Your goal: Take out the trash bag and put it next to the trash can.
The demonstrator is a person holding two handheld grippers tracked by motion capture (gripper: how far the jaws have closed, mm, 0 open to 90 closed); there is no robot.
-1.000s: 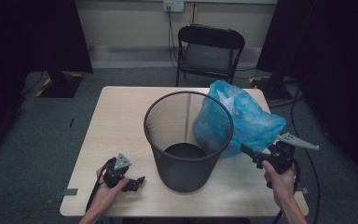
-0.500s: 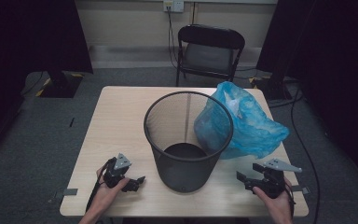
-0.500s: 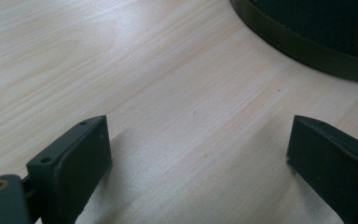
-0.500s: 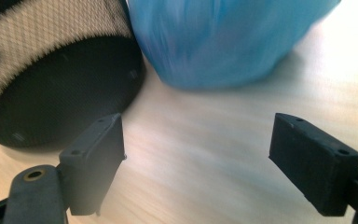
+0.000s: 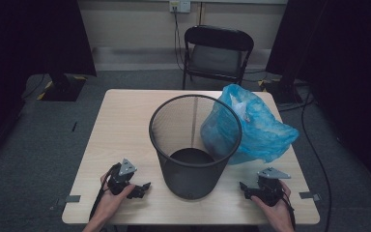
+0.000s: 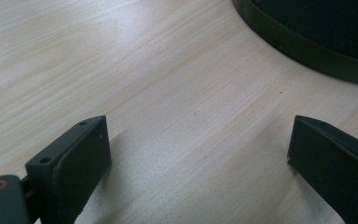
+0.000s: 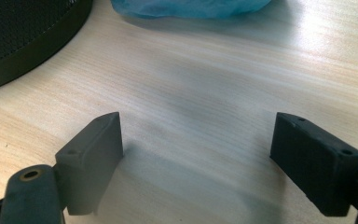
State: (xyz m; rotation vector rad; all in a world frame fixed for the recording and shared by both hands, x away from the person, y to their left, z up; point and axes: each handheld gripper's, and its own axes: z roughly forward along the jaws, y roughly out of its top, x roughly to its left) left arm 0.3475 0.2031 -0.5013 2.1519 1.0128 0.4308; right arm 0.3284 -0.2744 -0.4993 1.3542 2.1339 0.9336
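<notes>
While both grippers are resting wide open on the table, the blue bag is slumping behind the mesh bin; soft, light, slippery, probably best pinched at its gathered top.

A black folding metal chair is set just beyond the far edge of the light wooden table. A white wall socket is mounted behind it.

This looks like a recording lab or studio: black curtains hang on both sides, a lone table stands on grey carpet, a folding chair behind it, and cables run across the floor.
</notes>
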